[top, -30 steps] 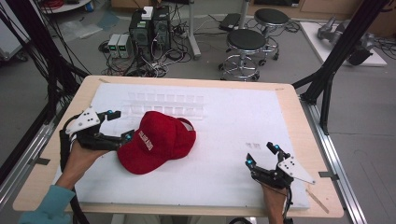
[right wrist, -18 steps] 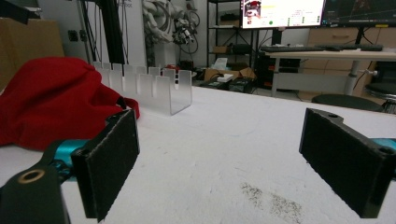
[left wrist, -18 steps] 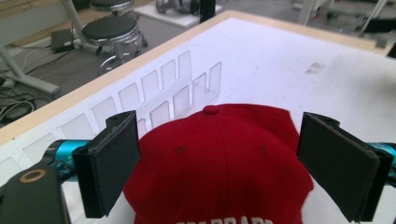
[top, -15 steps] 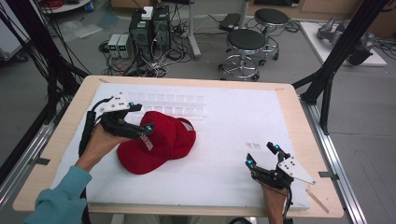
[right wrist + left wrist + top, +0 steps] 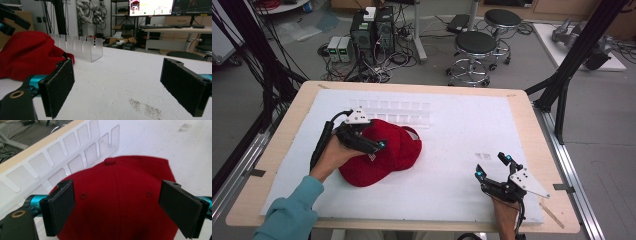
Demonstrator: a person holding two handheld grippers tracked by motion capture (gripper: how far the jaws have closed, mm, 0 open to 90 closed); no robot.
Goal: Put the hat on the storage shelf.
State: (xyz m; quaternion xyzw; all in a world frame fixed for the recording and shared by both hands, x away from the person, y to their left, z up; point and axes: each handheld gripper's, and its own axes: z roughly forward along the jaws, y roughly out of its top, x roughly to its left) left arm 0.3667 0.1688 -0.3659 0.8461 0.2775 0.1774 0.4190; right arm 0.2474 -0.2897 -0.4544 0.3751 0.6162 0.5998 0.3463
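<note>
A: Left gripper [image 5: 373,145] is now sitting over the cap's crown; half a second ago it was over the far left edge, a second ago off to the left on the foam. Right gripper [image 5: 493,167] hasn't shifted.

B: Layout, big to small?

A: Wooden table [image 5: 522,107] is carrying a white foam mat [image 5: 462,125]. Clear slotted rack [image 5: 394,111] is standing at the far side of the mat. Red cap [image 5: 387,160] is lying left of centre, just near of the rack and apart from it as far as I can tell.

B: Jaw state?

A: Left is released, jaws spread wide and straddling the crown in the left gripper view, not touching fabric. Right is also released, holding nothing, resting at the near right corner, well apart from the cap.

B: How's the cap going to handle?

A: My read: it's light and soft. The crown is going to collapse under a pinch, and cloth won't be slipping much on the pads. The brim is the stiff part, so that's looking like the better hold; otherwise pinch a fold of crown near the top button [image 5: 110,161].

B: Looks?

A: Plain red, seamed panels, small eyelets [image 5: 83,194], some white marking on the left side, too blurred for reading.
</note>
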